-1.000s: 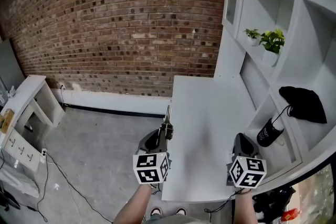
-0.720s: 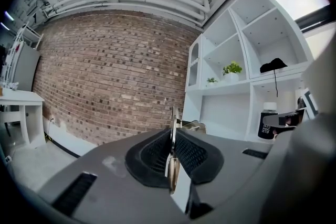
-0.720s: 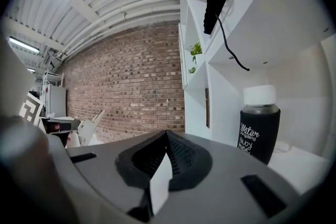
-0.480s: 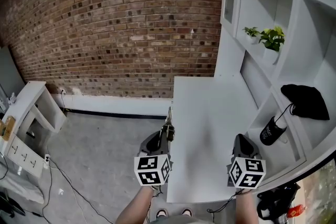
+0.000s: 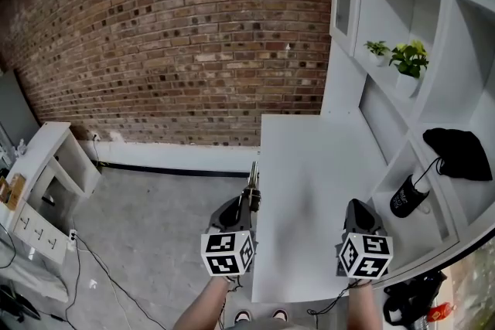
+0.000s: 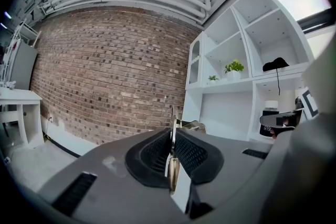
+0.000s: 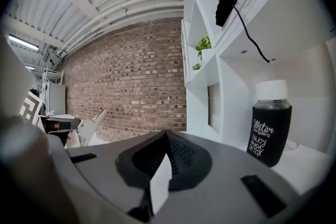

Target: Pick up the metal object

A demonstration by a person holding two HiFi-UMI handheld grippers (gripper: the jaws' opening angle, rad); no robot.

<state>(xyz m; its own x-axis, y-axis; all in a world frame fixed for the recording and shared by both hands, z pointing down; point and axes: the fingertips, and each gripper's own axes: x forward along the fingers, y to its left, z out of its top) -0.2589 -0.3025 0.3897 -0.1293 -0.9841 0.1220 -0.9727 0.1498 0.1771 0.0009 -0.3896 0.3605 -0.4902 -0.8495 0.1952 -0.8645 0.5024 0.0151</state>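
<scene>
My left gripper [image 5: 246, 202] is shut on a thin metal object [image 5: 251, 183], whose tip sticks out past the jaws at the left edge of the white table [image 5: 309, 189]. In the left gripper view the metal object [image 6: 172, 136] stands on edge, clamped between the dark pads, with my left gripper [image 6: 172, 150] closed tight around it. My right gripper [image 5: 360, 217] hovers over the table's front right part; in the right gripper view my right gripper [image 7: 167, 140] has its pads pressed together with nothing between them.
White shelving [image 5: 433, 27] lines the right side, holding a black water bottle [image 5: 405, 195], a black cloth [image 5: 458, 152] and small potted plants [image 5: 408, 58]. A brick wall [image 5: 170, 35] stands behind. A white desk [image 5: 42, 166] and cables [image 5: 100, 274] lie on the grey floor at the left.
The view has shifted slightly, so the table and both grippers sit a little further right. Both grippers keep their hold and their places over the table.
</scene>
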